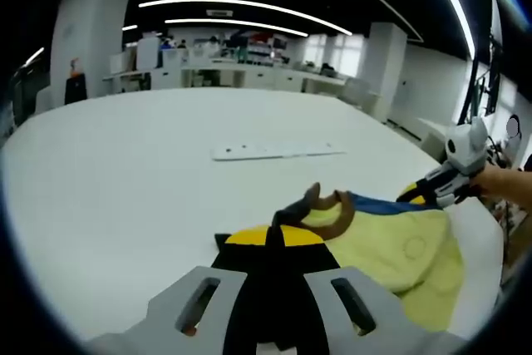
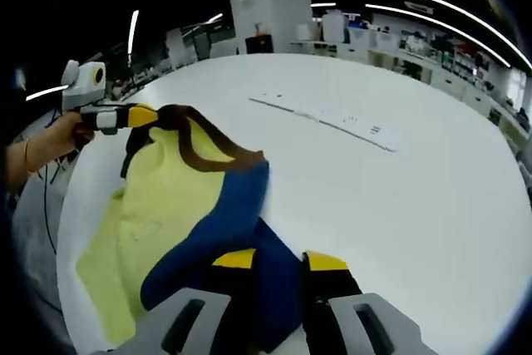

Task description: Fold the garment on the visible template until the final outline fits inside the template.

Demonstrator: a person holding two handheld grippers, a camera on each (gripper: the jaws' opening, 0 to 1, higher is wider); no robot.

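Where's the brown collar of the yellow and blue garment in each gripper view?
Left gripper view: the brown collar curls up just above the left gripper, centre-low.
Right gripper view: it arcs across the upper left, left of centre, beside the other gripper.
Shared landmark: the long white strip on the table beyond the garment.

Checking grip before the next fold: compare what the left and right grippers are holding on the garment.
The left gripper pinches the garment at its brown-trimmed yellow edge; the right gripper grips the dark blue part. In the right gripper view, the left gripper's edge is lifted, while the blue part by the right gripper lies low on the white table. Both have yellow-tipped black jaws, shut on the cloth.
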